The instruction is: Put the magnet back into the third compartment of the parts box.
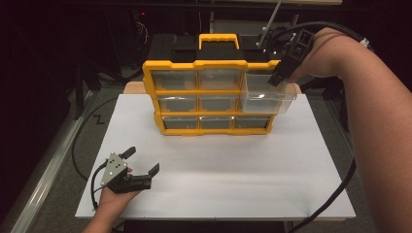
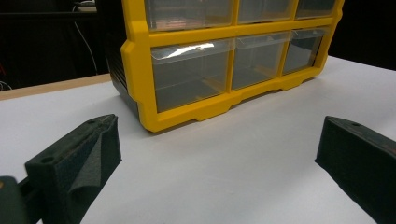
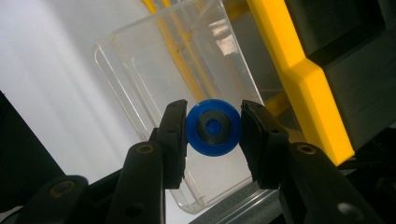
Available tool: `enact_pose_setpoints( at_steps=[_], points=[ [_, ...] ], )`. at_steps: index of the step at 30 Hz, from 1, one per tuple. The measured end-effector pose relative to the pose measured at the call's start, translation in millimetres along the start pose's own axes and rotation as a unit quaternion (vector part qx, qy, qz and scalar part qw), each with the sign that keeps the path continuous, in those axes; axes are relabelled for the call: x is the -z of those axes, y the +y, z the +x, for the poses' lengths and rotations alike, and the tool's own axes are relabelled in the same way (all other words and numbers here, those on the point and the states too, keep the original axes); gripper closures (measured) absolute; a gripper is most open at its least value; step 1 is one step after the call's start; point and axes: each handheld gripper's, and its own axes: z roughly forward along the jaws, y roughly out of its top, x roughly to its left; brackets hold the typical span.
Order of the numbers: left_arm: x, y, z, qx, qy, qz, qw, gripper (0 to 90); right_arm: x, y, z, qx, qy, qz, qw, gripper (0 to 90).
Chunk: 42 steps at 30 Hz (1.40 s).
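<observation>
While the left gripper rests wide, the right gripper clamps a blue wheel over the clear drawer

White tabletop sheet as landmark, evenly lit, pale against a dark room. Beneath its far edge, a strip of bare wooden board. Left of the sheet, grey floor with a metal rail running alongside and a black cable looping across. Right of the sheet, more grey floor. Beyond the far edge, black equipment and stands in deep shadow.
</observation>
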Motion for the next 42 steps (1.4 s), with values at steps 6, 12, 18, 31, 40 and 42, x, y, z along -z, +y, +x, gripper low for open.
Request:
enact_pose_setpoints(
  at_steps=[6, 12, 18, 31, 40, 42],
  points=[
    [0.3, 0.1, 0.3, 0.0, 0.0, 0.0, 1.0, 0.6, -5.9, 5.6, 0.2, 0.003, 0.003, 0.005, 1.0, 64.9],
    [0.5, 0.0, 0.6, 0.001, 0.001, -0.001, 1.0, 0.6, -7.9, 7.0, -0.9, -0.004, 0.006, 0.004, 1.0, 64.6],
    [0.2, -0.1, 0.6, 0.0, 0.001, 0.0, 1.0, 0.6, -7.2, 4.1, -0.7, -0.006, 0.018, 0.003, 0.9998, 46.0],
    [-0.4, -0.3, 0.0, -0.004, 0.001, 0.003, 1.0, 0.7, 4.7, -2.9, 8.7, 0.0, 0.02, -0.003, 0.9998, 48.0],
    [-0.8, -0.2, -1.0, -0.007, 0.0, 0.004, 1.0, 0.7, 11.1, -9.9, 23.9, 0.01, 0.021, -0.001, 0.9997, 48.7],
    [-0.8, -0.3, -0.9, -0.007, 0.0, 0.004, 1.0, 0.7, 12.3, -12.0, 26.3, 0.009, 0.02, 0.0, 0.9998, 49.0]
  ],
)
